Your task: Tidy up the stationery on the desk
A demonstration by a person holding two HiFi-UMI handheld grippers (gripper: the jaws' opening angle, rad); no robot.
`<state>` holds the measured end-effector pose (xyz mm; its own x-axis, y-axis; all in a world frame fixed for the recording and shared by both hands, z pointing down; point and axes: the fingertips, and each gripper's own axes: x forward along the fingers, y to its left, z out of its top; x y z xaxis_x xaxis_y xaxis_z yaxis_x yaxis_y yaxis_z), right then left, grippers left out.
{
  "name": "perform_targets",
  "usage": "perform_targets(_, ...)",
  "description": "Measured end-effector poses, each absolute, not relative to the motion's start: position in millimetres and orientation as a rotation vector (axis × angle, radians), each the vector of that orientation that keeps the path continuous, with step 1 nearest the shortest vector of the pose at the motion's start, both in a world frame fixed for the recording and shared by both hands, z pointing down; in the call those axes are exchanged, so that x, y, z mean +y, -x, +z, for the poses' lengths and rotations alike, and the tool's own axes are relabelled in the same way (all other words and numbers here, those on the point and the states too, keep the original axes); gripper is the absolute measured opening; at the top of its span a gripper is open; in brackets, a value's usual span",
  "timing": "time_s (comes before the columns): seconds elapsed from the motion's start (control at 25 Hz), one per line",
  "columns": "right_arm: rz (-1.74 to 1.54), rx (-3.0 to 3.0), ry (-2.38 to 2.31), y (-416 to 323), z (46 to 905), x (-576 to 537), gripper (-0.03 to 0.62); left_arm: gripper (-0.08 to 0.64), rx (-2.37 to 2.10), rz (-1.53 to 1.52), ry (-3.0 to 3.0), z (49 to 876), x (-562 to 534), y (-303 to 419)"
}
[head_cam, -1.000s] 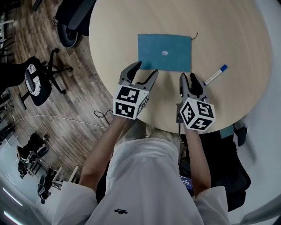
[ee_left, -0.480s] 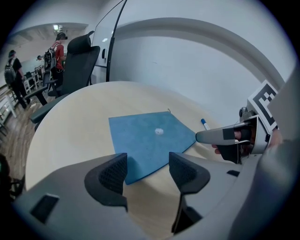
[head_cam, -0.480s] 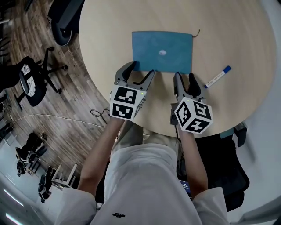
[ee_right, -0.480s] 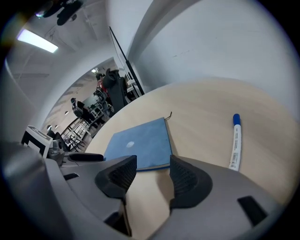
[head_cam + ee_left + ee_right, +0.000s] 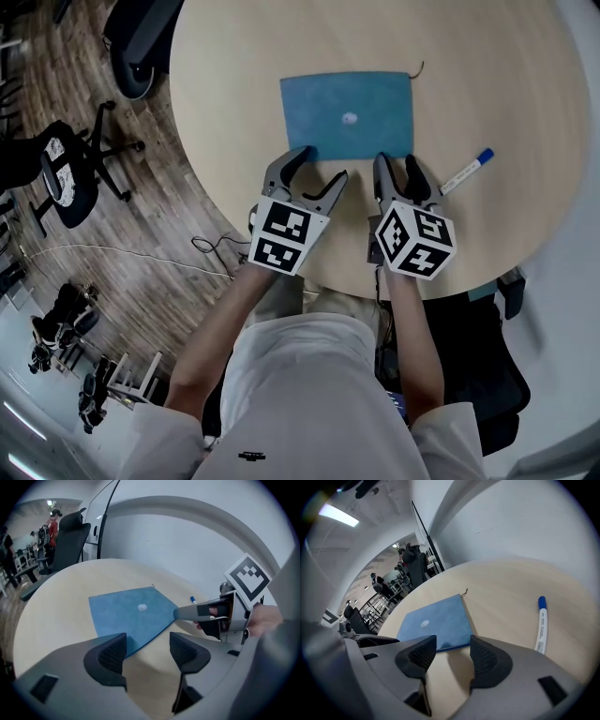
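Observation:
A flat blue cover [image 5: 347, 114] with a small white spot and a thin cord at its far right corner lies on the round wooden table [image 5: 487, 66]. To its right lies a white marker [image 5: 465, 172] with a blue cap. My left gripper [image 5: 322, 165] is open just before the cover's near edge, holding nothing. My right gripper [image 5: 397, 161] is open beside it, at the cover's near right corner, also holding nothing. The left gripper view shows the cover [image 5: 131, 613] beyond my open left gripper [image 5: 146, 644]. In the right gripper view the cover [image 5: 438, 620] and marker [image 5: 541, 623] lie ahead of my right gripper [image 5: 452, 651].
The table's near edge [image 5: 347, 272] runs just under both grippers. Office chairs [image 5: 70, 169] stand on the wooden floor to the left, with a cable [image 5: 122, 248] trailing there. A dark chair [image 5: 469, 347] sits behind me on the right.
My left gripper has swung to the right, closer to the right gripper, and stays open. The right gripper has barely moved.

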<state>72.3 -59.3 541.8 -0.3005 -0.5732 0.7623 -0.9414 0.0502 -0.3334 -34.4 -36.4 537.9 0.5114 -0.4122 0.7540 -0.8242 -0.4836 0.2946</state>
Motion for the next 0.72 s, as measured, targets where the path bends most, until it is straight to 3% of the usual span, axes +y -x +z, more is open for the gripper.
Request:
perform_targets(0.52, 1.039, -1.968, -1.486, -83, 545, -101, 0.221, 0.276, -0.850, 0.761, -2.107, 535, -16, -2)
perform_targets(0.72, 1.047, -1.981, -1.493, -82, 536, -94, 0.220, 0.275, -0.922, 0.783, -2.133, 520, -33, 17)
